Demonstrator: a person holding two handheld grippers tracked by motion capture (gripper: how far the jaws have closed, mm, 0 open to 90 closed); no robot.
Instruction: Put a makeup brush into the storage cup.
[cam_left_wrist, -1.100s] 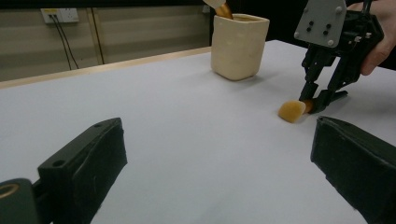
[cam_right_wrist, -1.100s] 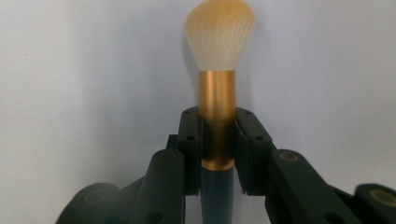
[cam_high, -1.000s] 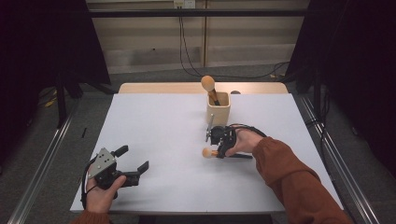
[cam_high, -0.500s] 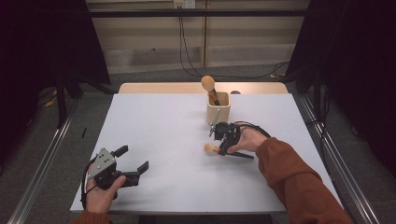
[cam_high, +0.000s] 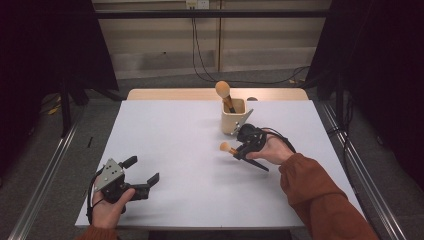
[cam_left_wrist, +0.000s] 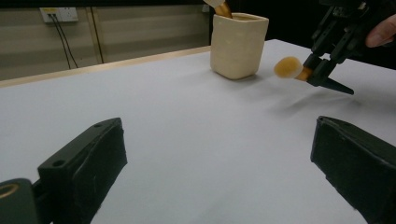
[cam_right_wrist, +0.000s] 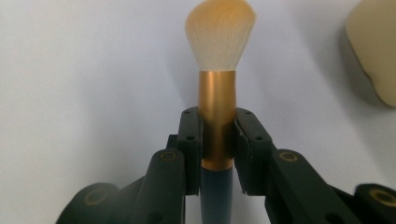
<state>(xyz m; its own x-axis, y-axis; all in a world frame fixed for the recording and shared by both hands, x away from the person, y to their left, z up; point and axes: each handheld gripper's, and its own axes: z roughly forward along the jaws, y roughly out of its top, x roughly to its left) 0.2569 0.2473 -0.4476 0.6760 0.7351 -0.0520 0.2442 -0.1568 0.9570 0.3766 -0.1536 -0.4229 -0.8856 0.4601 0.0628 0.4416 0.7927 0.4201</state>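
Observation:
A makeup brush (cam_right_wrist: 217, 93) with a pale orange-tipped head, gold ferrule and dark handle is clamped by its ferrule in my right gripper (cam_right_wrist: 217, 154), which is shut on it. In the high view the right gripper (cam_high: 239, 150) holds the brush (cam_high: 226, 146) level above the white table (cam_high: 190, 140), head pointing left, just in front of a cream cup (cam_high: 233, 116). A second brush (cam_high: 223, 90) stands in that cup. My left gripper (cam_high: 142, 170) rests open at the table's near left, nothing between its jaws.
From the left gripper view (cam_left_wrist: 219, 154) the cup (cam_left_wrist: 238, 44) stands ahead, with the right gripper (cam_left_wrist: 320, 70) and its brush (cam_left_wrist: 288, 67) to its right. Metal rails run along both table sides. A cable trails from the right gripper.
The right gripper has lifted the brush off the table and carried it slightly farther back toward the cup. The left gripper has stayed put.

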